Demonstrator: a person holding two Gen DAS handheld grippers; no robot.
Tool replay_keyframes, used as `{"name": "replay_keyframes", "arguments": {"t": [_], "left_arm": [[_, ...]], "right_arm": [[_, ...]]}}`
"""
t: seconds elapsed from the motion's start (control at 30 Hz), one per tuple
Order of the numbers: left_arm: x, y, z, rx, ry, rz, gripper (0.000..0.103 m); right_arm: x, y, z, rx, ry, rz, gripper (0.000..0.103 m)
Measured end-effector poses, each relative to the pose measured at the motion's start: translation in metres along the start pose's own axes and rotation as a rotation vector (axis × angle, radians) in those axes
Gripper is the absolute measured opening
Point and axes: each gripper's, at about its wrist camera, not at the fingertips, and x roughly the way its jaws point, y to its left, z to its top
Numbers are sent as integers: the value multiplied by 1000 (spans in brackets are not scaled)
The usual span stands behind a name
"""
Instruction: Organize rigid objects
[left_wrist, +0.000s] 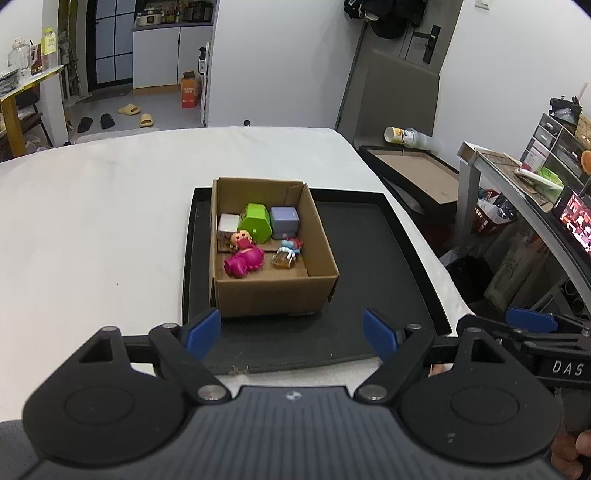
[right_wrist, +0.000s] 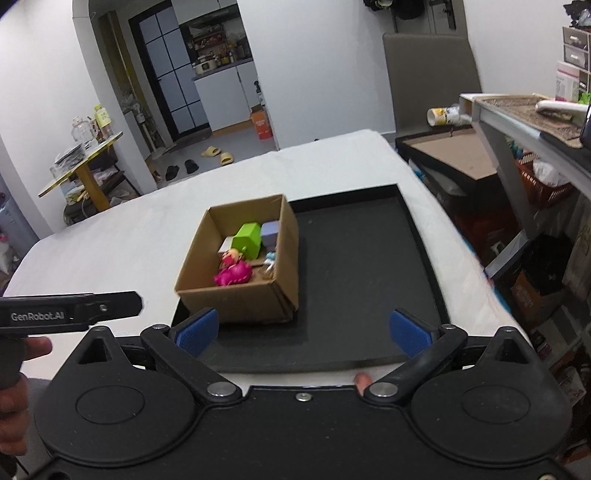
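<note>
A brown cardboard box (left_wrist: 273, 291) sits on a flat black tray (left_wrist: 369, 258), right in front of both tongs. The box is open on top. Inside it, at the far end, are a white cube (left_wrist: 228, 222), a green block (left_wrist: 255, 222) and a pale purple cube (left_wrist: 284, 218). Nearer the tongs lie a bright pink toy (left_wrist: 243, 260), a little doll (left_wrist: 242, 238) and a small blue and white figure (left_wrist: 290, 249).

The left tongs (left_wrist: 291, 334) are wide open and hold nothing. The right tongs (right_wrist: 301, 332) are wide open too, with nothing between the blue pads (right_wrist: 195, 334). The box is a little way ahead of both, not touching them.
</note>
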Motion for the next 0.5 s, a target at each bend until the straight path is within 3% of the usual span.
{"name": "replay_keyframes", "arguments": {"t": [0.37, 0.5], "left_arm": [[0, 3, -7, -24, 33, -26, 83], [-2, 3, -8, -25, 40, -16, 83]], "right_arm": [[-3, 1, -6, 67, 60, 52, 103], [-6, 8, -7, 24, 46, 29, 103]]}}
